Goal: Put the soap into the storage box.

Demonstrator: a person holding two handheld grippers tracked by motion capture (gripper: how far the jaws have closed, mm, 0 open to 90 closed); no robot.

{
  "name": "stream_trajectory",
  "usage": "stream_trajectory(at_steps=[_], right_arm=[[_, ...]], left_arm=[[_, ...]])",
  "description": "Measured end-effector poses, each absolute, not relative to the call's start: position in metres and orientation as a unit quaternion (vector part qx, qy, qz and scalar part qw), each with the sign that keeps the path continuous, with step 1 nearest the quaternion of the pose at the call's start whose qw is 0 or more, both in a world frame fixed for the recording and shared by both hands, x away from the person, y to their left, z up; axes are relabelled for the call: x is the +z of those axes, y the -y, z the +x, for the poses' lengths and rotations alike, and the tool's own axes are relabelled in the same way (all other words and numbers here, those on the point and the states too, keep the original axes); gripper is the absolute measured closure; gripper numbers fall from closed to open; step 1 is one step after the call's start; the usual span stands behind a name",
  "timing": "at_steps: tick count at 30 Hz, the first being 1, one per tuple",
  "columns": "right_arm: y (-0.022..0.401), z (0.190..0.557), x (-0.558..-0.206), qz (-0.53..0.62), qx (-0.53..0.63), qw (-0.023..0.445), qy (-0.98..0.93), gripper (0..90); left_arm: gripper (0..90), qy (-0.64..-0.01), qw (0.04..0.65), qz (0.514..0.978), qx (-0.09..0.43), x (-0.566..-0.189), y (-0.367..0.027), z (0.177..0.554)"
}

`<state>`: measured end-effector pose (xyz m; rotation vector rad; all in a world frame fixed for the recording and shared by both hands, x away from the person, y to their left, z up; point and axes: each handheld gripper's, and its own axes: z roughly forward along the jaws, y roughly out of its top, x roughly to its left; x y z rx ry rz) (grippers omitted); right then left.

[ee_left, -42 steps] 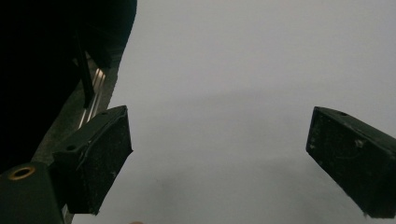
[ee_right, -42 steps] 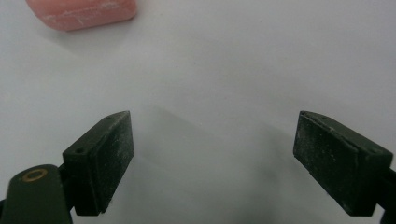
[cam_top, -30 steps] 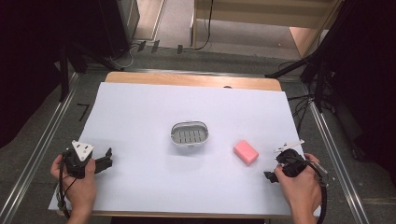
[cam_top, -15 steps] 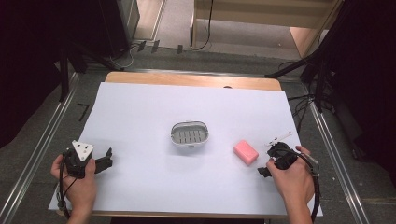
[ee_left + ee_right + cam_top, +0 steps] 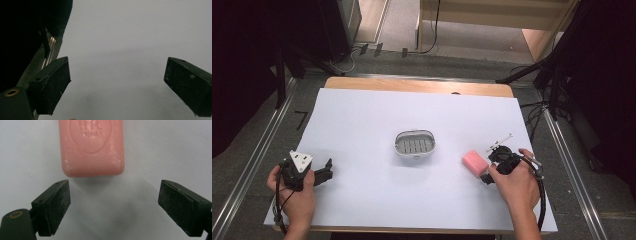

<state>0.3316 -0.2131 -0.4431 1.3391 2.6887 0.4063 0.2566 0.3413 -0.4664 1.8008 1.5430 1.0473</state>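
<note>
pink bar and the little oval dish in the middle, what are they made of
Pink soap bar: it looks like solid pressed soap, matte and slightly waxy, with a stamped oval emblem and lettering, rounded edges and pale scuff specks. Oval soap dish: probably metal or a silver-grey plastic. It has a light shiny rim and a darker slotted floor, but the high view is too small to tell which.

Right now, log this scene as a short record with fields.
surface: white table cover
soap: pink soap bar, flat on the cover, embossed face up, right of the dish
dish: oval metal soap dish, slotted base, nothing in it, mid-table
right gripper: open, jaws just short of the soap, not touching
left gripper: open, over bare cover at the left
</note>
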Motion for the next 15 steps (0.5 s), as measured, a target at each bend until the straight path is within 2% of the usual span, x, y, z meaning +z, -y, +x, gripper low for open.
stream_trajectory(at_steps=[15], right_arm=[[0.189, 0.350, -0.440, 0.425, 0.131, 0.042, -0.895, 15.0]], left_arm=[[7.3, -0.574, 0.270, 0.669, 0.386, -0.466, -0.342, 0.257]])
